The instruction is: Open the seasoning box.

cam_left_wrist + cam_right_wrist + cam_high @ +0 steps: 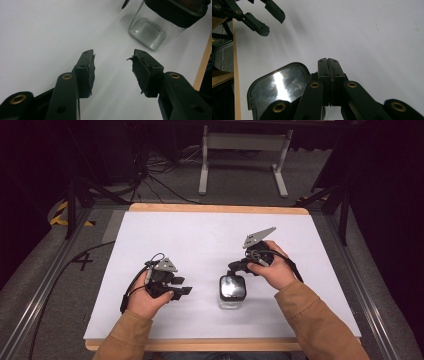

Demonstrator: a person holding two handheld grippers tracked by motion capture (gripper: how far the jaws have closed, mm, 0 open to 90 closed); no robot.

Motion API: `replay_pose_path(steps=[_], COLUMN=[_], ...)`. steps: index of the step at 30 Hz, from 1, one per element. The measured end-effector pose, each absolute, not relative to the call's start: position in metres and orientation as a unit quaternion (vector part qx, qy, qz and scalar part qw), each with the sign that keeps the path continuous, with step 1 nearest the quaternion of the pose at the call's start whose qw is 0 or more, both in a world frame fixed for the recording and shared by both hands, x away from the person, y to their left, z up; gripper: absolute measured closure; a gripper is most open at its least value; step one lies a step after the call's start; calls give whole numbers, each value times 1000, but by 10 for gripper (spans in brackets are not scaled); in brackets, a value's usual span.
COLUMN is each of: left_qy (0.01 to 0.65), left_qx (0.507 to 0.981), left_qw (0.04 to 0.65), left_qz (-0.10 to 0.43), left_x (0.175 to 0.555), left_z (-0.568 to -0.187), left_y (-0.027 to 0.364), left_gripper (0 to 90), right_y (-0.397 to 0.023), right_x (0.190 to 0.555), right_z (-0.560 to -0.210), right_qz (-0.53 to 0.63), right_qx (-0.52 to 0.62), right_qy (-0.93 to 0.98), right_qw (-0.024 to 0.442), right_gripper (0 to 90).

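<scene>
A square glass jar (pixel 232 292) with a black-rimmed shiny lid (pixel 279 85) stands on the white tabletop (pixel 200 235), near the front edge. My right gripper (pixel 235 266) hovers just behind the jar's top. Its jaws are shut, pads pressed together, right beside the lid's edge (pixel 329 65); I see nothing held between them. My left gripper (pixel 186 291) lies to the left of the jar, pointing at it, a short gap away. In the left gripper view its jaws (pixel 113 67) stand open and empty, with the jar (pixel 147 32) ahead and to the right.
The tabletop has a wooden edge (pixel 200 345) at the front. The left gripper's open jaws (pixel 265 18) appear at the top left of the right gripper view. Beyond the table stand a white metal frame (pixel 245 150) and cables on the floor (pixel 160 175).
</scene>
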State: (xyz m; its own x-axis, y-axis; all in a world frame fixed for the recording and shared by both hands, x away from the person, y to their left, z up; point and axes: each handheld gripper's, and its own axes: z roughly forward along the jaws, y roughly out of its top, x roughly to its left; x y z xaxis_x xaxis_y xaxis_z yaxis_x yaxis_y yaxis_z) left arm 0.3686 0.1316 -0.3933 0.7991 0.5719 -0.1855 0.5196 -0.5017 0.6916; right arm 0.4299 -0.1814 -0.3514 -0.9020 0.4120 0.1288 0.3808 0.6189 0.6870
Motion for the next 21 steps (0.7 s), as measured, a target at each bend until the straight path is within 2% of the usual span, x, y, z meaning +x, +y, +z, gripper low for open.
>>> replay_pose_path(steps=[7,14,18,21], left_qy=[312,285,268,252], left_qx=[866,874,875,876], left_qw=[390,393,402,412], left_qz=[33,24,19,8], left_x=[368,363,358,352], left_z=[-393,-390,-387,-382], left_y=[129,117,110,100], left_gripper=[529,572,614,682], right_y=[-182,-182,-181,-181], right_x=[430,430,430,429], right_z=[-352,-352,-352,-352], right_qz=[378,378,377,378], right_qx=[221,222,223,223], right_qy=[899,899,899,898], right_qw=[19,20,22,23], right_gripper=[899,899,900,899])
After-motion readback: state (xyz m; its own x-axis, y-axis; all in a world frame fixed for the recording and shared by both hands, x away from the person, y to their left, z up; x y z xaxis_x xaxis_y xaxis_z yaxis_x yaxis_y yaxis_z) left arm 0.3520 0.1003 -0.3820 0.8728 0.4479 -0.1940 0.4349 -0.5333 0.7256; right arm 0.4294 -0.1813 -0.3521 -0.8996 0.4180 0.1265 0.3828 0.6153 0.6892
